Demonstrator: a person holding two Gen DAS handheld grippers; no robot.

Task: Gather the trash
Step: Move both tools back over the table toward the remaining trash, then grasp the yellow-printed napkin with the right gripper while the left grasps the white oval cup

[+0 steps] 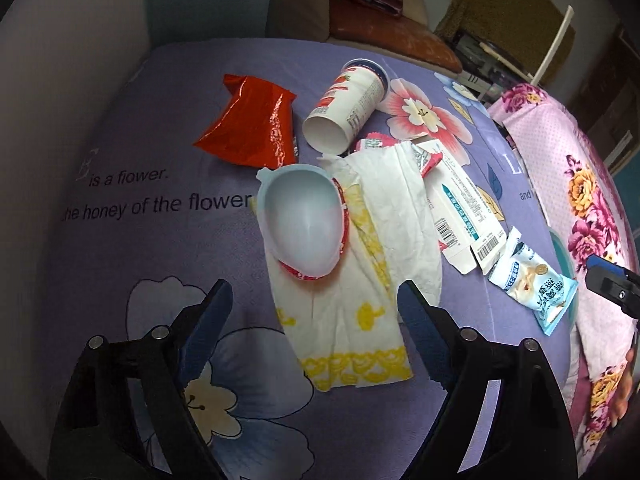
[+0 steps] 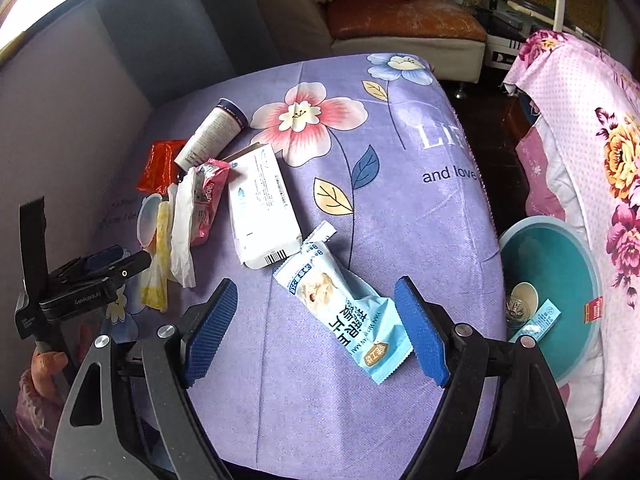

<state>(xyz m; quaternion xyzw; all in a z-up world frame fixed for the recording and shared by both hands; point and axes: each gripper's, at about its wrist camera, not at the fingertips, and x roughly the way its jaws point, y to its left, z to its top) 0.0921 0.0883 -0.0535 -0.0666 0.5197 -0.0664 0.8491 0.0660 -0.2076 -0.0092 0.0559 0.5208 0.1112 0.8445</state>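
Trash lies on a purple flowered cloth (image 1: 120, 240). In the left wrist view my left gripper (image 1: 316, 300) is open, just above a white and yellow tissue (image 1: 360, 280), with a pale blue plastic cup (image 1: 300, 216) lying on it ahead. Beyond lie a red foil bag (image 1: 248, 124), a paper cup (image 1: 352, 100) and a flattened white box (image 1: 460, 208). In the right wrist view my right gripper (image 2: 316, 300) is open, its fingers on either side of a light blue snack wrapper (image 2: 344, 312). The teal bin (image 2: 560, 280) stands at the right, below the table edge.
The white box (image 2: 260, 200), a pink wrapper (image 2: 208, 200), the paper cup (image 2: 216, 132) and the red bag (image 2: 160, 168) also show in the right wrist view. A pink floral cover (image 2: 592, 140) lies at the right. A sofa (image 2: 400, 28) stands behind.
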